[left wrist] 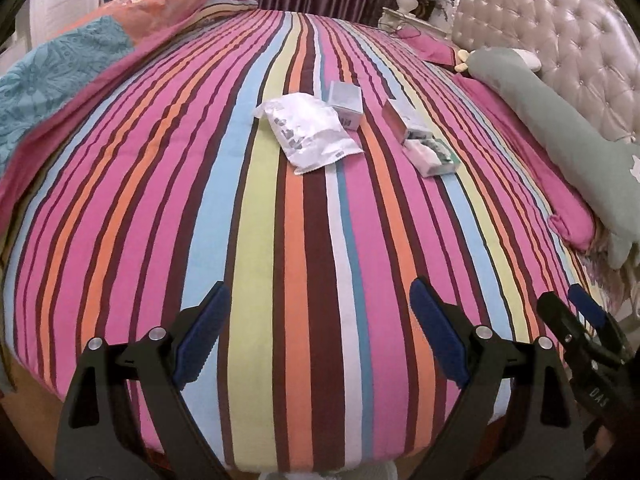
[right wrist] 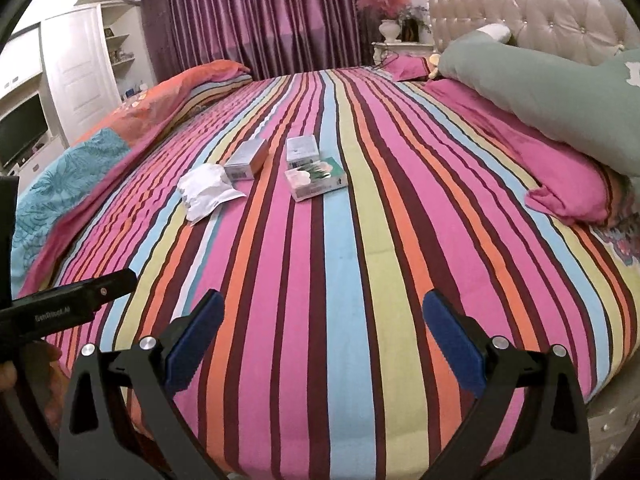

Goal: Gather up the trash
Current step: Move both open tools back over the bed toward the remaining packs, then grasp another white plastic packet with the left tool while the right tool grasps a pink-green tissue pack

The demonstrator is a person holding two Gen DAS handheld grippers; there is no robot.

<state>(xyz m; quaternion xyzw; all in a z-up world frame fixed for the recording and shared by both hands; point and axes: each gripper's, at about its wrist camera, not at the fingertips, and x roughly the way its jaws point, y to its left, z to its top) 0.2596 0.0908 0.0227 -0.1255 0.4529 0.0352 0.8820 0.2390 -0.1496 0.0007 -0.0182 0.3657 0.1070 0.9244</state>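
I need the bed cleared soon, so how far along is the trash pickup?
Nothing looks collected yet. The white crumpled wrapper, two small boxes and the flat green-and-white pack all lie on the striped bedspread. Nothing is in hand: the left claw and right claw are both open and empty, well short of the litter. All four pieces are left to pick up.

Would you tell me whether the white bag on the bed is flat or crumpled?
Crumpled: the white bag shows creases and lies puffed unevenly on the striped cover.
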